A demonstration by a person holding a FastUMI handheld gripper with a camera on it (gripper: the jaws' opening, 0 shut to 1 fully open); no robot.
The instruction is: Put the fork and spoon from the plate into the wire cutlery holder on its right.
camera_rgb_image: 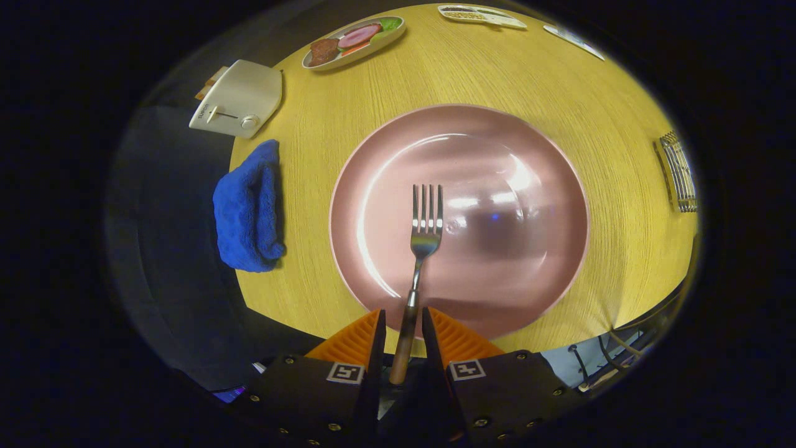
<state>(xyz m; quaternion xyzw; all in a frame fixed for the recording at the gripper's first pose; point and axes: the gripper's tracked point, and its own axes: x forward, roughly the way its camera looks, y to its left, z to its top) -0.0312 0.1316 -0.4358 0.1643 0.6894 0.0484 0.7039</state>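
Note:
My gripper is shut on the fork. Its brown handle runs back between the two orange fingers, and its steel tines point forward over the middle of the pink plate. The fork hangs above the plate, whose glossy surface under it is bare. The wire cutlery holder stands on the wooden table well to the right of the plate, close to the table's right edge.
A blue cloth lies left of the plate at the table's edge. A white toaster stands beyond the cloth. A dish of toy food and two flat trays sit at the far side.

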